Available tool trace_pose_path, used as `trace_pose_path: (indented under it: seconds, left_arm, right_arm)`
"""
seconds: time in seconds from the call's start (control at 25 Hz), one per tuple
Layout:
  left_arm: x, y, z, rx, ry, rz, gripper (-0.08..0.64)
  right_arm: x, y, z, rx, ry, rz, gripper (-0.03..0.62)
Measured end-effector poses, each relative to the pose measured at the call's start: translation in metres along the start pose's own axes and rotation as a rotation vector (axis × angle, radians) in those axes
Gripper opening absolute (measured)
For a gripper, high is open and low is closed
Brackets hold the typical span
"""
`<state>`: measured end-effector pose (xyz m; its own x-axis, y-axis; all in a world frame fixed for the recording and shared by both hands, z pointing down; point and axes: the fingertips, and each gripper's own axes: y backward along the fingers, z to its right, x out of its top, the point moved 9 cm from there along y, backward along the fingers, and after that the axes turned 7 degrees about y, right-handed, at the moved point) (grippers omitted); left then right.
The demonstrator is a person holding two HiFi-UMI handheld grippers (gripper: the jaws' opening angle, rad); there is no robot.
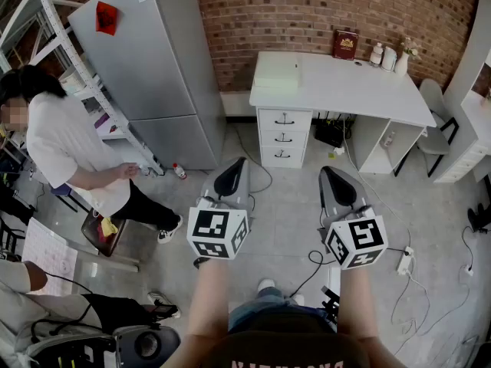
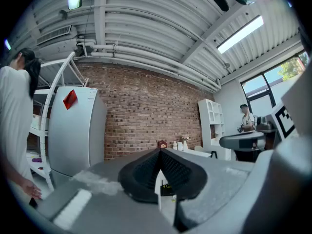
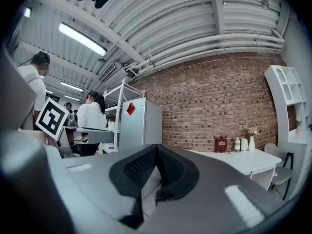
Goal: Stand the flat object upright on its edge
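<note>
Left tongs [image 1: 234, 171] — jaws pressed together, nothing between them. Right tongs [image 1: 331, 179] — jaws likewise pressed together and empty. Both are held side by side over the floor, well apart from the white desk [image 1: 345, 87] ahead of them. The flat white object [image 1: 276, 73] lies on its face at the desk's left end, ahead of the left tongs and slightly to their right. A red book [image 1: 345, 43] stands upright at the desk's back edge, ahead of the right tongs.
</note>
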<state>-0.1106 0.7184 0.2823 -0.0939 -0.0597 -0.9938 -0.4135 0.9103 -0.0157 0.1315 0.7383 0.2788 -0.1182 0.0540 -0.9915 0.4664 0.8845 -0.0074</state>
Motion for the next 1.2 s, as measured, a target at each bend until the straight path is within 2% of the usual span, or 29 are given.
trace_pose_path:
  seconds: [0.28,0.68,0.96,1.2]
  left_arm:
    - [-0.002,-0.020,-0.039,-0.032,0.007,-0.002,0.000]
    - [-0.012,-0.051,-0.079,-0.036,0.048,-0.004,0.000]
    - [-0.017,-0.097,-0.093,-0.032,0.056,-0.010,0.000]
    - [-0.024,-0.160,-0.108,-0.015,0.059,-0.018,0.000]
  right_arm:
    - [-0.001,-0.037,-0.011,-0.039,0.007,0.001,0.000]
    - [-0.007,-0.081,-0.004,-0.052,0.025,-0.006,0.000]
    - [-0.017,-0.120,0.027,-0.046,0.011,-0.010,0.000]
    - [-0.029,-0.174,0.069,-0.023,0.013,-0.015,0.000]
